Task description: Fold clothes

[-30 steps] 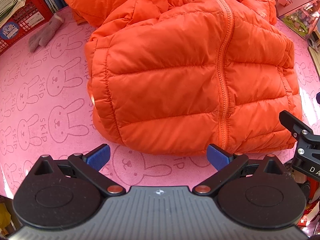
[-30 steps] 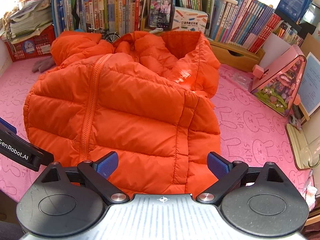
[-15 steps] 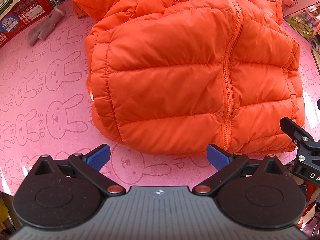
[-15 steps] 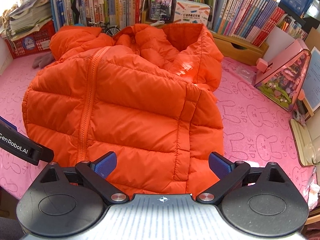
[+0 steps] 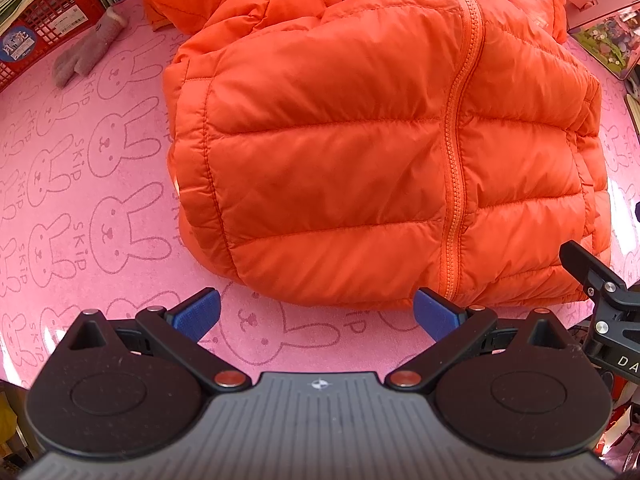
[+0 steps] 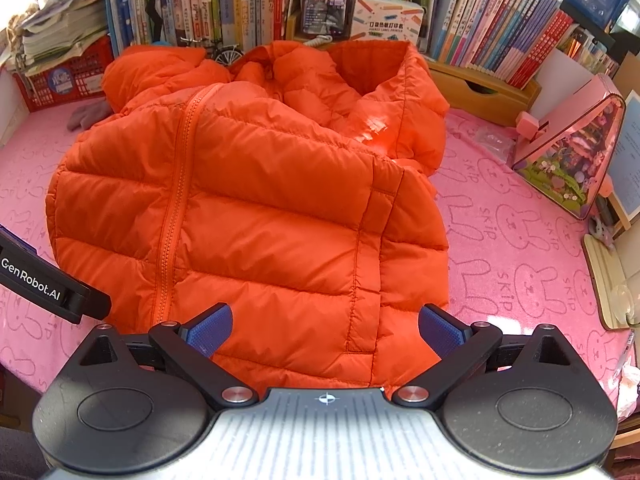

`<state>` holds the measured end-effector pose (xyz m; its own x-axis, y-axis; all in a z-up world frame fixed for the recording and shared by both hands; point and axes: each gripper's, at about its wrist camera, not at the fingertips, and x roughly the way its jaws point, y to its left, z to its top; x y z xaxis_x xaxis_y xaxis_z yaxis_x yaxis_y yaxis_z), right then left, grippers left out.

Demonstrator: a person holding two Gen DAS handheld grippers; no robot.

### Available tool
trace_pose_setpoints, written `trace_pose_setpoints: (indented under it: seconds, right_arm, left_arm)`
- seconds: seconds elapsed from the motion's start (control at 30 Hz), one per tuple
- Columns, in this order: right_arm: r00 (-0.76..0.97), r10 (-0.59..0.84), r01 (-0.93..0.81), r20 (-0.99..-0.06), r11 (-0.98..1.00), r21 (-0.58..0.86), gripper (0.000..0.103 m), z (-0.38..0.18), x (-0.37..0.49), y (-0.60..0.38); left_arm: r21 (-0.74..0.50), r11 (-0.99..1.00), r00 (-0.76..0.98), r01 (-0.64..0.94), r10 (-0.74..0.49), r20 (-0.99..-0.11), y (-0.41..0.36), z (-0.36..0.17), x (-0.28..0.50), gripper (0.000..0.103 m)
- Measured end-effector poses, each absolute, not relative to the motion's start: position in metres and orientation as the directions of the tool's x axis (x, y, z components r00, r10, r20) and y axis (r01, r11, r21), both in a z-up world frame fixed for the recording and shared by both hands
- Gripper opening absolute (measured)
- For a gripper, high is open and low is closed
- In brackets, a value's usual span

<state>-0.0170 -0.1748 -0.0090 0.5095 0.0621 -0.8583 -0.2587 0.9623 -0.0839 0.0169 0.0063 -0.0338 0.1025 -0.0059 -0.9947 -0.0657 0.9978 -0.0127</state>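
Two claws, both with fingers spread wide and gripping nothing. Left claw hangs over bare pink mat at the bottom of its frame, just short of the hem of the orange puffer jacket. Right claw sits over the jacket's lower right panel, hem running between its blue pads.

Change over the last second: small. Jacket holds the same shape on the desk; body zipped, zipper running top to bottom right of centre in the left view, hood and a sleeve bunched at the upper edge toward the books. In the left view the jacket drifts slightly toward the lower right of the frame, so more mat shows on the left. In the right view the jacket fills a bit more of the lower frame, so that claw has crept in closer. No fabric moved.

Read: approach phase, no fold started. Sides look already tucked under, giving a rough rectangle; likely next is grabbing the hem at both corners and folding up toward the hood. That's a guess.

Risk: puffy fill is springy and the shell is slick, so shallow pinches may slip. Grey glove in the upper left stays clear of the work.
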Motion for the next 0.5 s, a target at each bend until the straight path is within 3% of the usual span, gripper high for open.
trace_pose_setpoints:
  seconds: [0.5]
  right_arm:
    - [0.426,0.006,-0.273,-0.905,0.954,-0.123,0.103,-0.052,-0.036,-0.232]
  left_arm:
    - [0.048,0.985,0.127,-0.167,0.069,-0.99,0.045,-0.029,0.017,0.103]
